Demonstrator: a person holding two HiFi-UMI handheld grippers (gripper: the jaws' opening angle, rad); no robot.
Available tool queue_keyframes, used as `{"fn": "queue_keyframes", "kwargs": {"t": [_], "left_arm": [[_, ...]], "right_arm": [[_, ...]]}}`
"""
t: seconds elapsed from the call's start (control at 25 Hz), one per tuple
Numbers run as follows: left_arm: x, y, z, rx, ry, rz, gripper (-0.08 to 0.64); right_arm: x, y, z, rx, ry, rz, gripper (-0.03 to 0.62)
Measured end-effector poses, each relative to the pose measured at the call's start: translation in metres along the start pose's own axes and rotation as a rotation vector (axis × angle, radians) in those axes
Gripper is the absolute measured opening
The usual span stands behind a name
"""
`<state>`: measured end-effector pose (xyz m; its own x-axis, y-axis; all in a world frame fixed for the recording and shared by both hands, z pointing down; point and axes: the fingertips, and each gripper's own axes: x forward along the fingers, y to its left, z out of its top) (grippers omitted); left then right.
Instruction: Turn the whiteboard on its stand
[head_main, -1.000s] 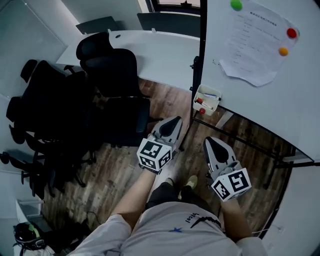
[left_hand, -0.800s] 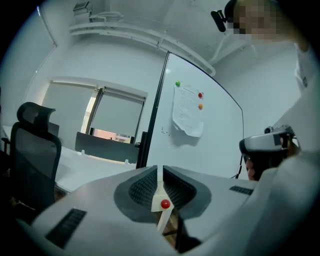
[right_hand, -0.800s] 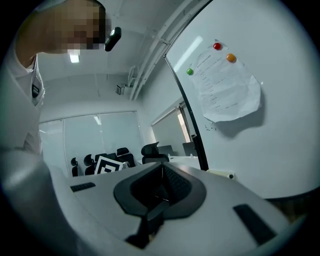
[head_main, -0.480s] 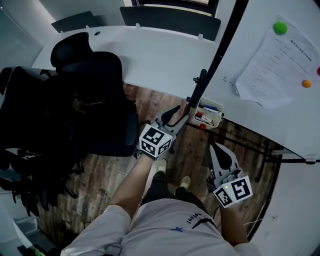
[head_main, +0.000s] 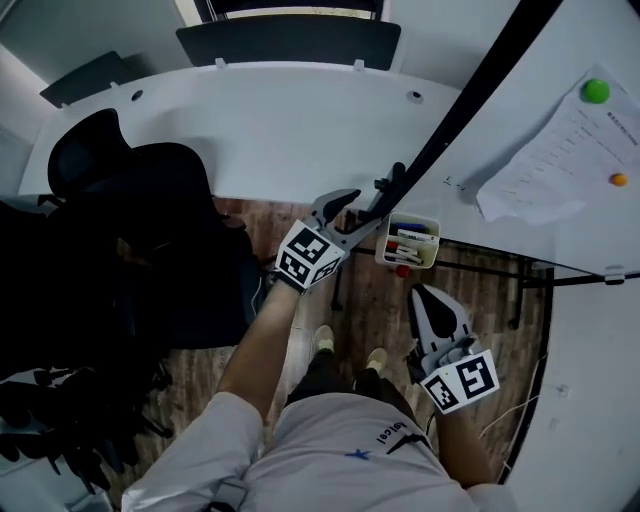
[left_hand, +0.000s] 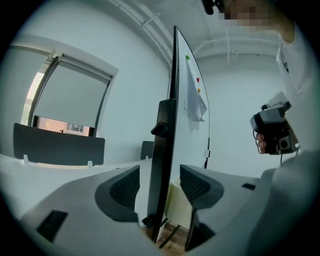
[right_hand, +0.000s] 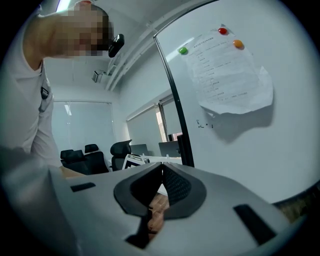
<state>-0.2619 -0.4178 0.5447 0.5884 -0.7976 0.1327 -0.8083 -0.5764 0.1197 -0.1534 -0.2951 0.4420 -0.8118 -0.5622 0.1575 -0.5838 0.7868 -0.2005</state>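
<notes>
The whiteboard (head_main: 560, 130) stands at the upper right of the head view, with a paper sheet (head_main: 555, 165) pinned on by magnets. Its black frame edge (head_main: 470, 100) runs down to a side post. My left gripper (head_main: 350, 205) reaches that post; its jaws have just been opening and now stand on either side of it. In the left gripper view the black post (left_hand: 162, 165) rises between the pads of the left gripper (left_hand: 159, 187) with a gap on both sides. My right gripper (head_main: 425, 292) hangs lower, shut and empty, right gripper (right_hand: 161, 185) facing the board face (right_hand: 260, 150).
A small white pen tray (head_main: 408, 243) hangs under the board's lower corner. A long white desk (head_main: 270, 120) runs behind. Black office chairs (head_main: 130, 230) crowd the left. The stand's legs (head_main: 520, 280) cross the wood floor by the person's feet.
My left gripper moved up to the board's post and opened around it. The right gripper shifted a little and stays shut. The view swung, so the board's edge now lies more slanted.
</notes>
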Motion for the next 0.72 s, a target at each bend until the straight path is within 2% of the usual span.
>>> {"fn": "queue_keyframes", "kwargs": {"t": [0.16,0.36,0.56,0.68,0.72], "left_arm": [[0.017,-0.003,0.001,0.005,-0.008,-0.05,0.259],[0.033,-0.005,0.006,0.017,-0.02,-0.099,0.268],[0.047,-0.003,0.004,0.073,0.023,-0.144,0.268],[0.052,-0.004,-0.003,0.069,0.047,-0.169,0.264],[0.053,-0.006,-0.004,0.067,0.05,-0.175,0.231]], "right_arm": [[0.017,0.0,0.006,-0.013,-0.018,-0.034,0.015],[0.042,0.012,0.005,-0.04,-0.028,-0.028,0.014],[0.05,0.021,0.005,-0.042,-0.029,-0.011,0.014],[0.041,0.017,0.0,-0.035,-0.014,-0.034,0.015],[0.039,0.015,-0.001,-0.029,-0.01,-0.042,0.015]]}}
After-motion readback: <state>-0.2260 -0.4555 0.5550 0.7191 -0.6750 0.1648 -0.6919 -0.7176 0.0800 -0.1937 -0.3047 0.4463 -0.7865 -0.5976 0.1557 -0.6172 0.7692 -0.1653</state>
